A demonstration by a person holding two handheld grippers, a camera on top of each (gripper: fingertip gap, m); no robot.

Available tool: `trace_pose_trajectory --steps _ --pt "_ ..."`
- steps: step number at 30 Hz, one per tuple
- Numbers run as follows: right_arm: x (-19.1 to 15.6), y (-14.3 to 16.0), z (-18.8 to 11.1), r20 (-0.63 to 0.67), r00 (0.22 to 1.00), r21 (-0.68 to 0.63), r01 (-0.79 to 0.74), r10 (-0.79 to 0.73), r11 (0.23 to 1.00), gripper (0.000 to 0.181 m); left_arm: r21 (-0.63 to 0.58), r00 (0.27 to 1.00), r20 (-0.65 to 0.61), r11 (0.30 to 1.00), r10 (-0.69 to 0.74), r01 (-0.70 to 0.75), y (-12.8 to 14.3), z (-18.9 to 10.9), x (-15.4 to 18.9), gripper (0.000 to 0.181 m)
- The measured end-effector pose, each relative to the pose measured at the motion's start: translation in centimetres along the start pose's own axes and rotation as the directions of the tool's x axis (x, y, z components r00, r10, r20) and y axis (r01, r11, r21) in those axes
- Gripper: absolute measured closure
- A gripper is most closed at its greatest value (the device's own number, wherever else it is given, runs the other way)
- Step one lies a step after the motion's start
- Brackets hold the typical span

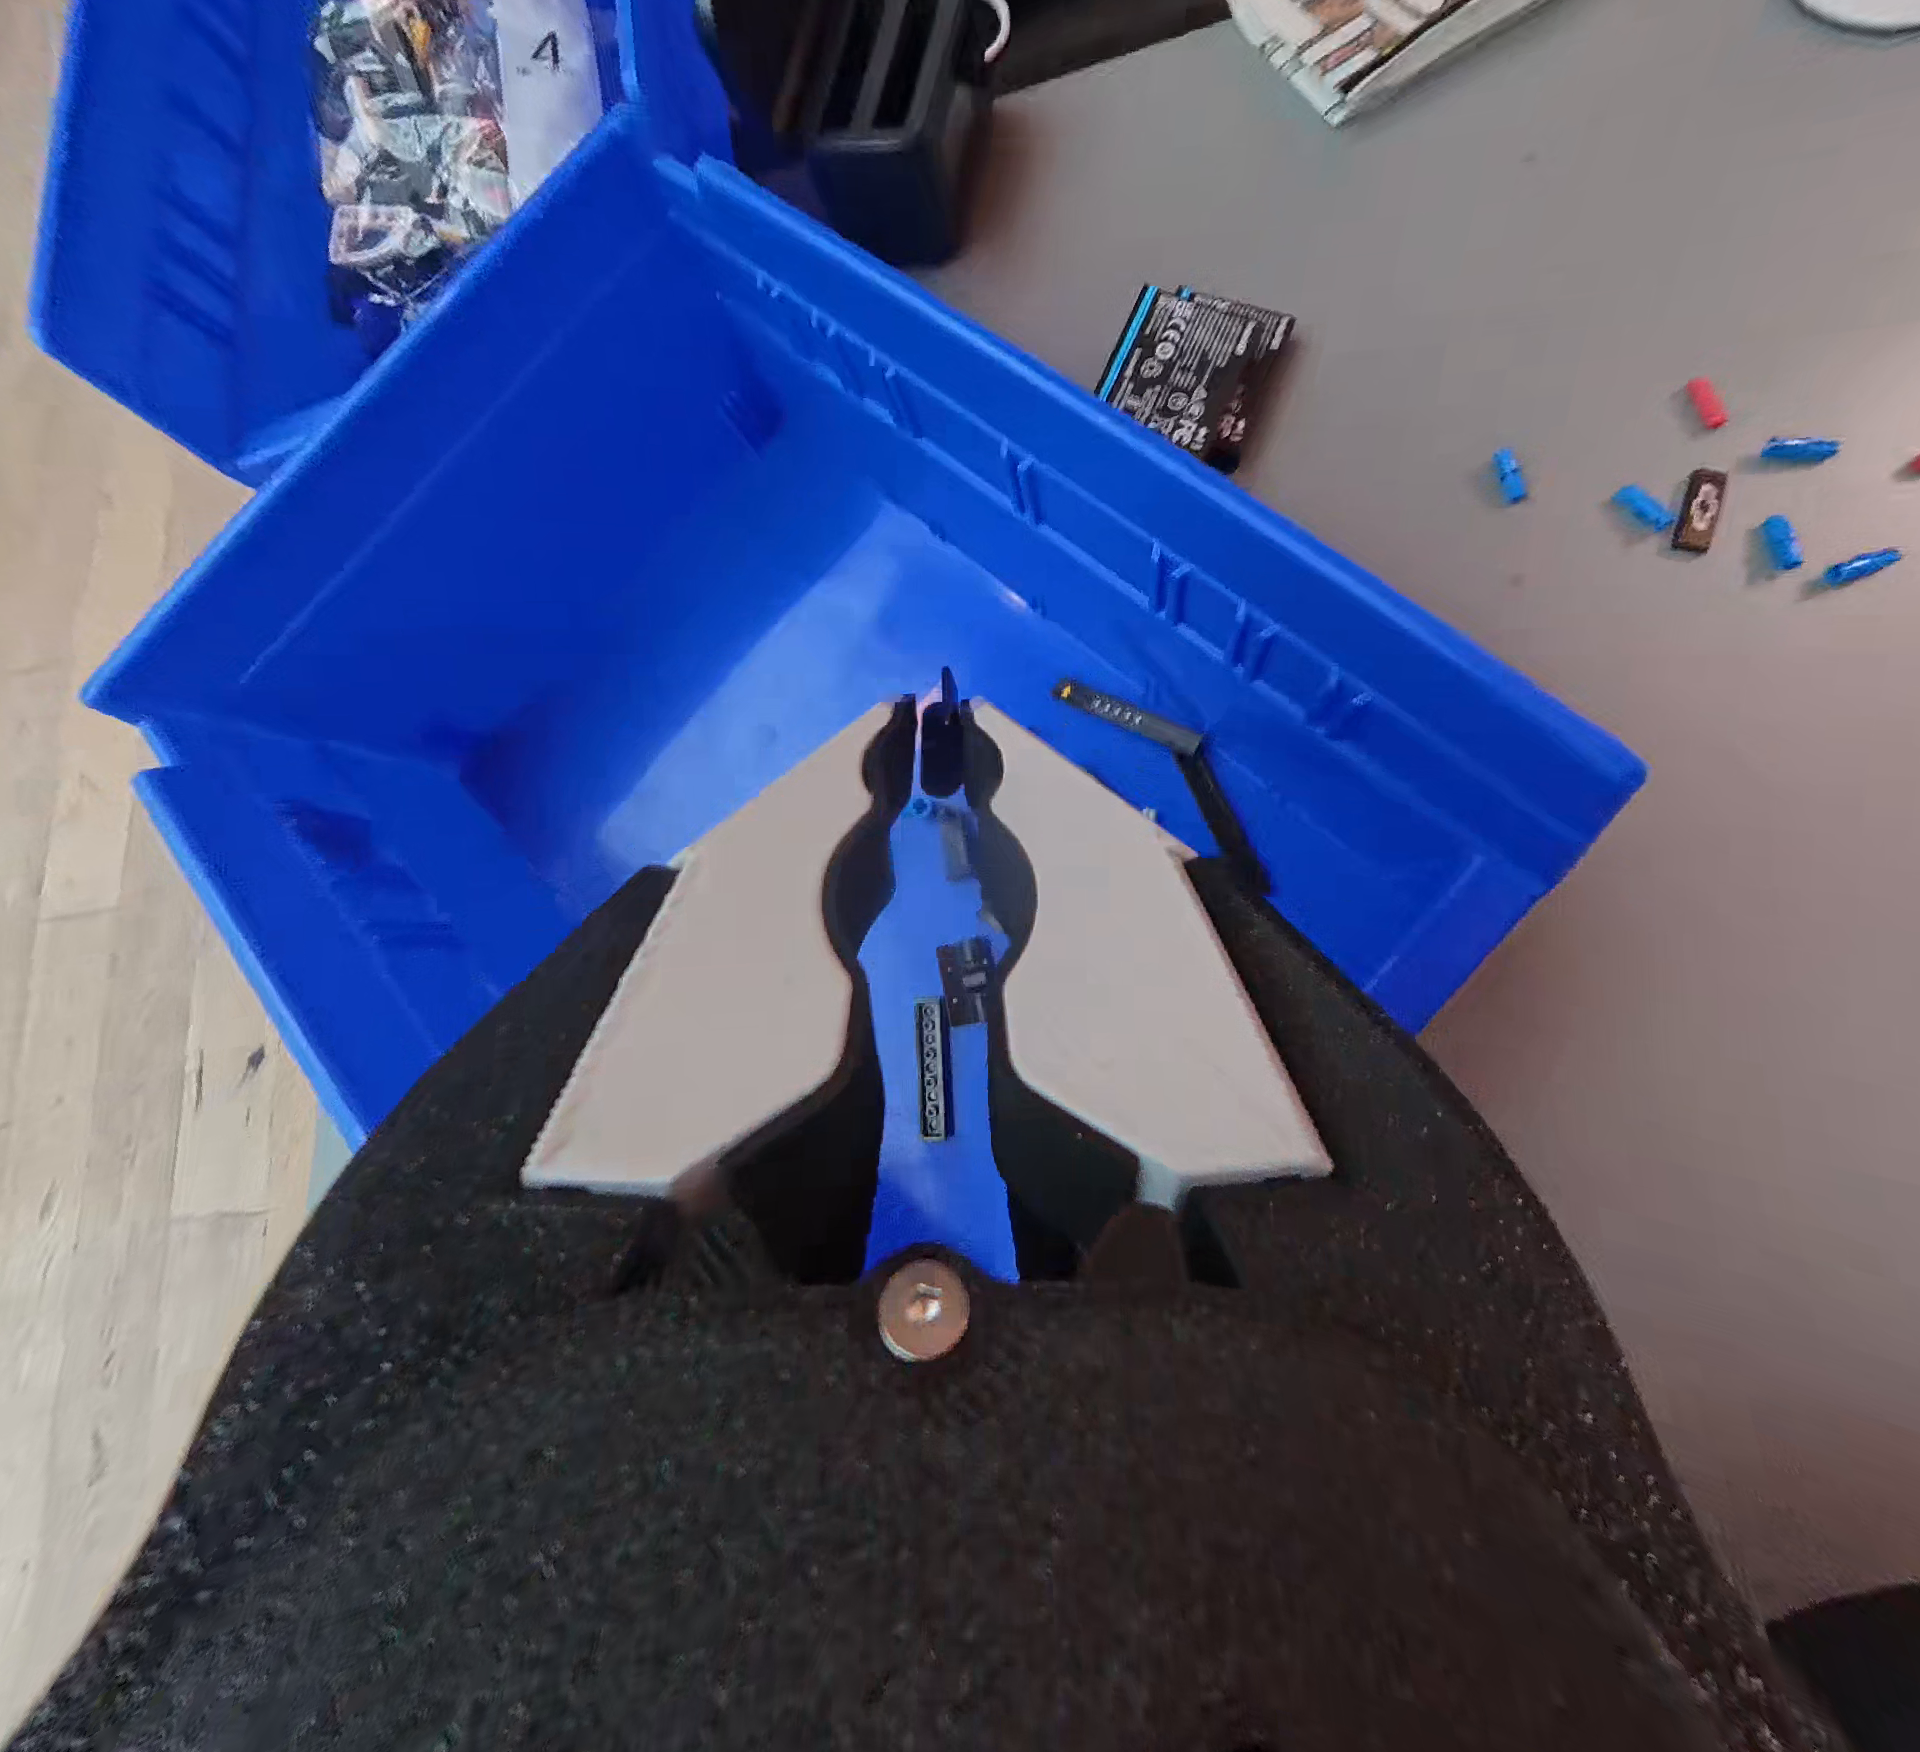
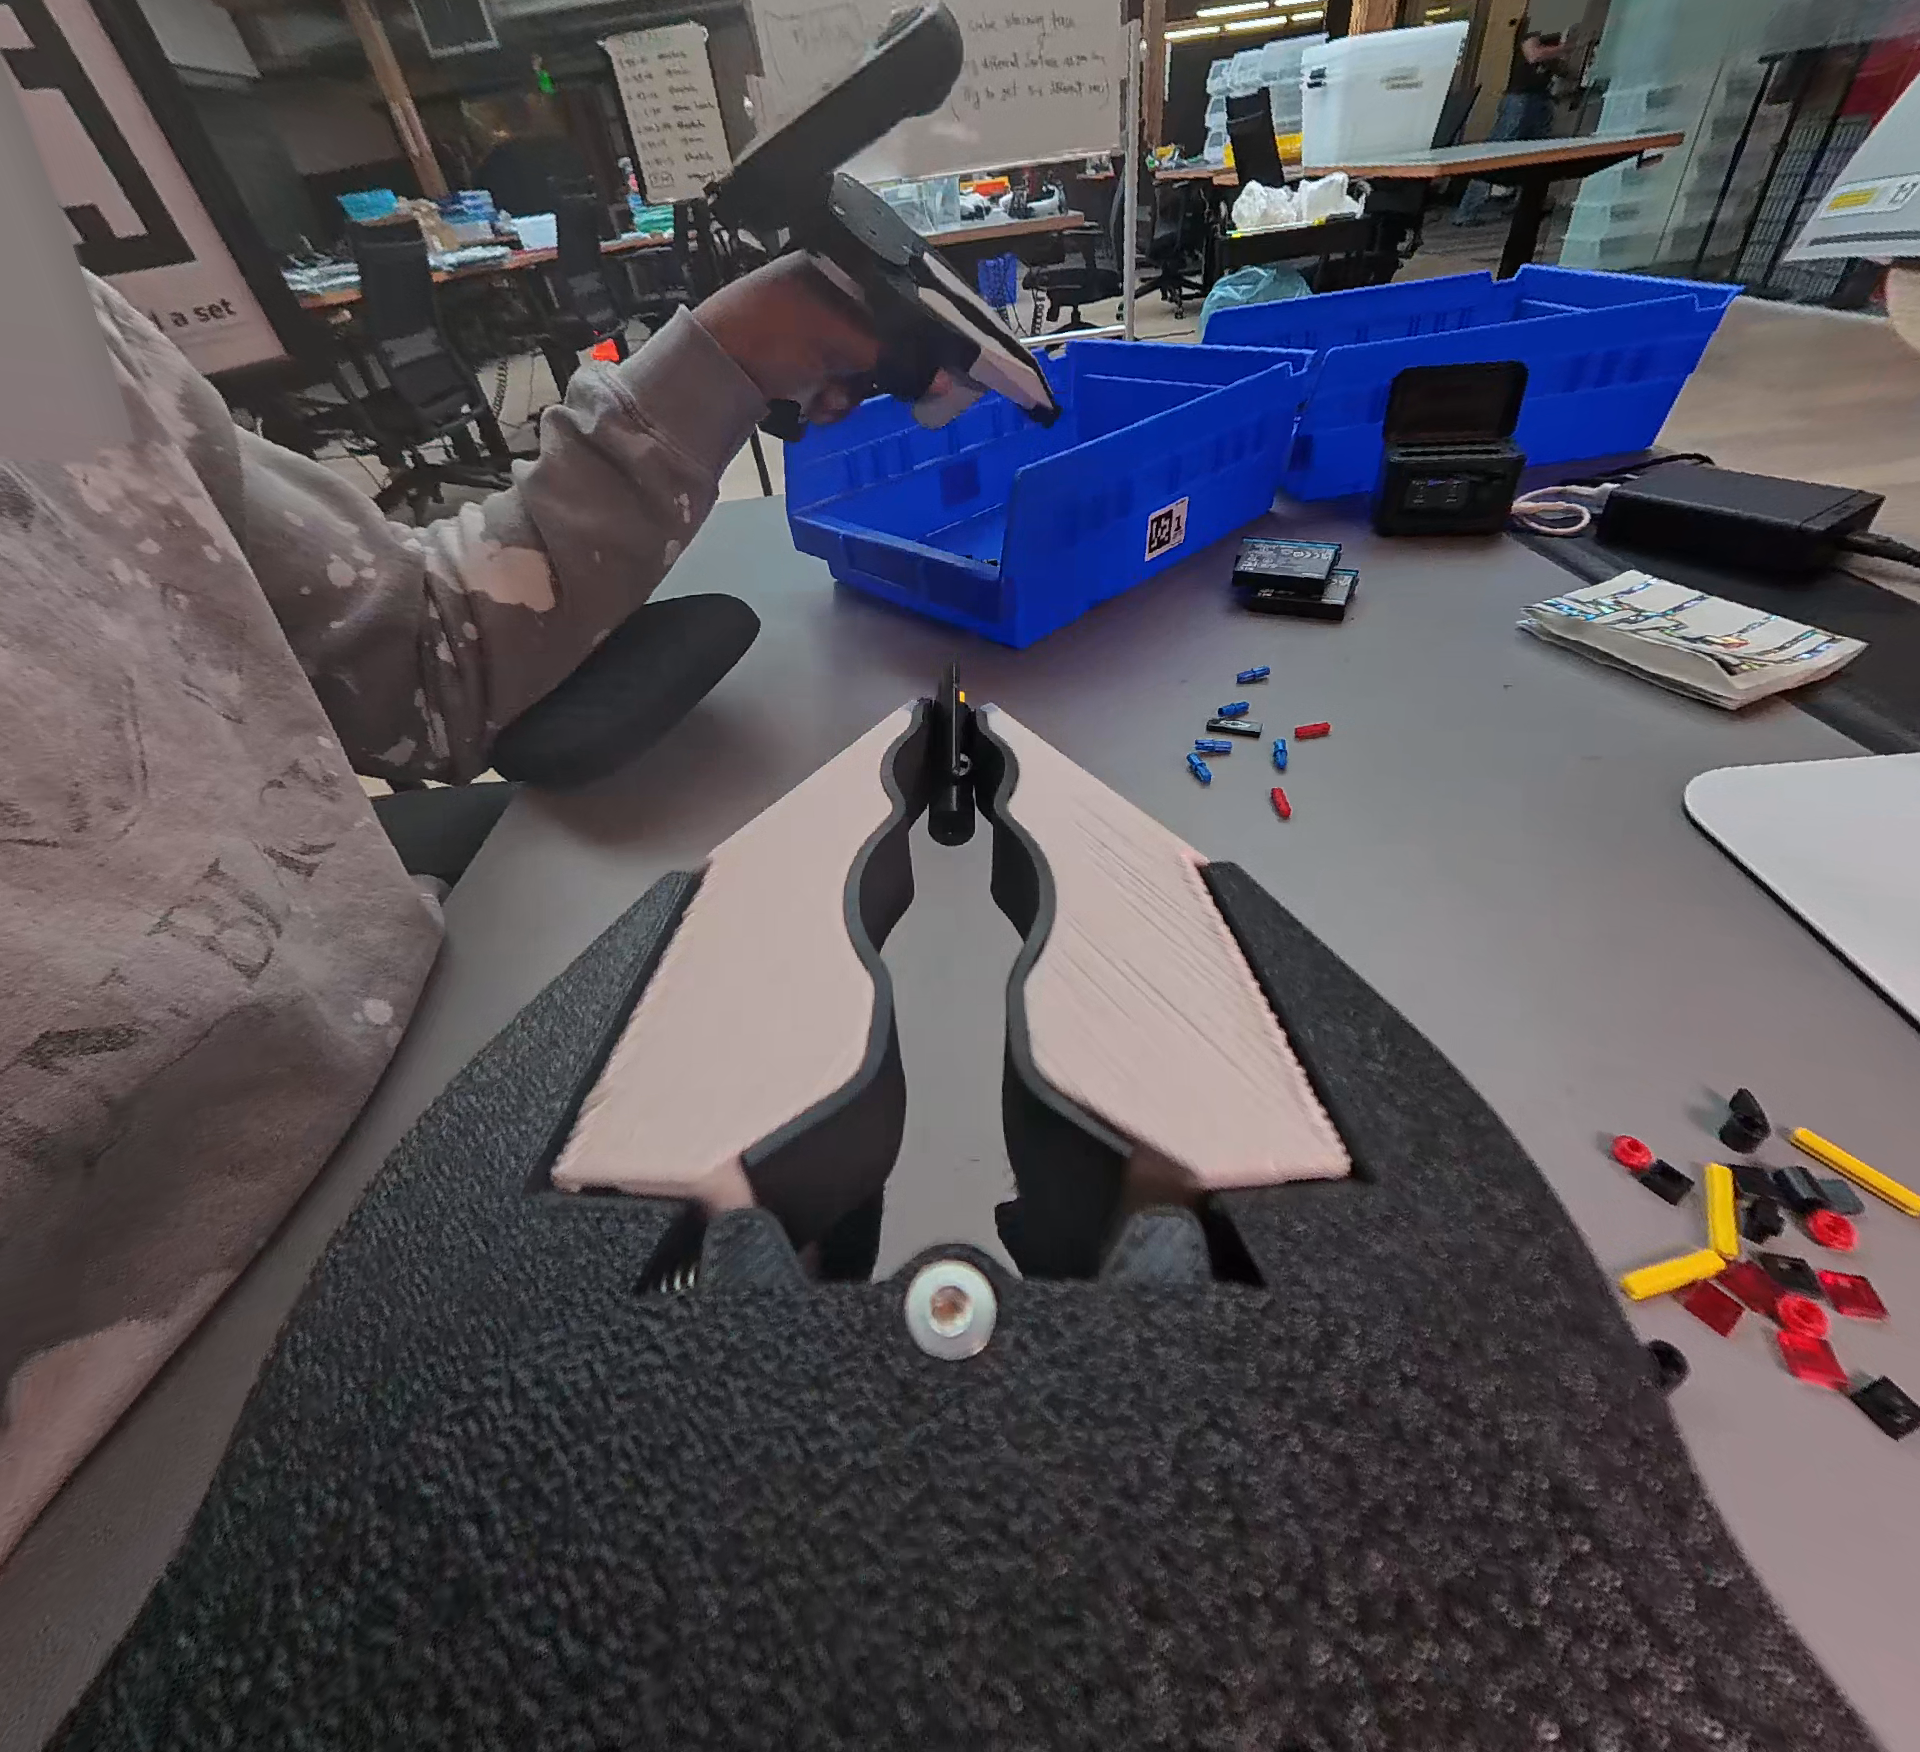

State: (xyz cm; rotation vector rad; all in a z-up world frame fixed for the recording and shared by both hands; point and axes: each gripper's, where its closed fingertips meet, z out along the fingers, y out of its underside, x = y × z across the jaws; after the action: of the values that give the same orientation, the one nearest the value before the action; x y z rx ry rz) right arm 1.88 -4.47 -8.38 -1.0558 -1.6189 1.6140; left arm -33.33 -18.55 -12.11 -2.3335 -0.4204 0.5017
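My left gripper hangs over the near blue bin, shut on a small black piece at its tips. Below it on the bin floor lie a long black studded beam, a short black piece and a black L-shaped part. My right gripper is shut on a small black pin-like piece, held above the grey table. The right wrist view also shows the left gripper, held in a hand, tilted down into the same bin.
A second blue bin holds bagged parts. Blue and red pins lie scattered mid-table. A pile of red, yellow and black pieces lies at the right. A black case, batteries, a booklet and a white pad are nearby. Some 40 cm of space lies between my two pairs of fingers.
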Motion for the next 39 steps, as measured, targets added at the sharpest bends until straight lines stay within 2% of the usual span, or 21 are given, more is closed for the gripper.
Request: trace_pose_trajectory --steps 1,3,6,7,9,10,11,13,14,16,18,19,21,23,25,27,31,39 --pt "0.1 0.1 0.1 -0.006 1.000 -0.003 -0.005 0.005 1.000 0.174 0.009 0.999 0.038 1.000 0.004 -0.005 -0.1 0.1 -0.4 0.169" --pt "0.3 0.3 0.2 -0.014 1.000 -0.004 -0.009 0.009 1.000 0.174 0.081 0.997 0.077 0.997 0.005 -0.011 -1.4 -0.6 -0.6 0.156" --pt "0.3 0.3 0.5 -0.026 1.000 0.005 -0.013 0.013 1.000 0.175 0.299 0.998 0.059 0.953 0.027 -0.044 -5.3 -3.0 1.0 0.149" --pt "0.4 0.3 0.6 -0.034 0.999 0.010 -0.014 0.014 1.000 0.175 0.381 0.999 0.007 0.924 0.037 -0.037 -6.8 -4.1 2.4 0.148" --pt "0.5 0.0 0.9 -0.049 0.998 0.041 -0.026 0.028 0.999 0.174 0.538 0.966 -0.239 0.842 0.099 0.047 -9.5 -6.7 7.6 0.151" --pt "0.5 -0.4 1.1 -0.053 0.998 0.070 -0.040 0.044 0.997 0.174 0.578 0.904 -0.400 0.807 0.153 0.119 -10.4 -8.2 10.9 0.152" --pt "0.5 -0.8 1.3 -0.058 0.996 0.107 -0.057 0.063 0.993 0.174 0.589 0.805 -0.555 0.783 0.212 0.200 -10.9 -9.8 14.3 0.152" --pt "0.5 -1.7 1.5 -0.072 0.992 0.185 -0.087 0.101 0.979 0.174 0.535 0.542 -0.782 0.777 0.307 0.331 -10.9 -12.6 20.4 0.153" --pt "0.6 -2.3 1.6 -0.083 0.990 0.235 -0.095 0.118 0.967 0.174 0.480 0.415 -0.851 0.794 0.320 0.372 -10.5 -13.3 23.0 0.153" --pt "0.4 -3.4 1.5 -0.076 0.984 0.328 -0.128 0.162 0.936 0.175 0.335 0.219 -0.939 0.859 0.267 0.387 -9.3 -13.1 27.6 0.152" --pt "0.2 -4.5 1.4 -0.053 0.975 0.408 -0.176 0.216 0.896 0.174 0.211 0.073 -0.977 0.914 0.198 0.347 -7.8 -12.8 31.7 0.148" --pt "0.2 -4.8 1.4 -0.046 0.968 0.438 -0.204 0.248 0.876 0.174 0.176 0.034 -0.984 0.925 0.175 0.335 -7.2 -12.6 33.3 0.148" --pt "0.1 -5.0 1.6 -0.020 0.953 0.471 -0.257 0.301 0.844 0.174 0.153 0.020 -0.988 0.931 0.156 0.332 -6.8 -12.3 35.6 0.149" --pt "0.0 -4.8 1.9 -0.025 0.946 0.479 -0.272 0.323 0.835 0.174 0.157 0.014 -0.986 0.917 0.163 0.366 -7.3 -12.5 36.4 0.152" --pt "0.0 -4.4 2.3 -0.054 0.947 0.467 -0.256 0.317 0.846 0.173 0.162 0.022 -0.985 0.895 0.169 0.415 -8.1 -12.6 36.1 0.157" --pt "0.1 -4.2 2.4 -0.076 0.947 0.462 -0.243 0.311 0.853 0.174 0.178 0.068 -0.984 0.883 0.164 0.435 -8.5 -11.9 35.5 0.160" --pt "0.4 -3.6 2.7 -0.073 0.943 0.440 -0.261 0.324 0.859 0.172 0.161 0.044 -0.986 0.883 0.158 0.440 -8.2 -12.1 35.2 0.181" --pt "0.5 -3.2 2.3 -0.074 0.960 0.377 -0.224 0.271 0.899 0.175 0.202 0.088 -0.979 0.882 0.181 0.426 -8.0 -11.4 33.5 0.181"
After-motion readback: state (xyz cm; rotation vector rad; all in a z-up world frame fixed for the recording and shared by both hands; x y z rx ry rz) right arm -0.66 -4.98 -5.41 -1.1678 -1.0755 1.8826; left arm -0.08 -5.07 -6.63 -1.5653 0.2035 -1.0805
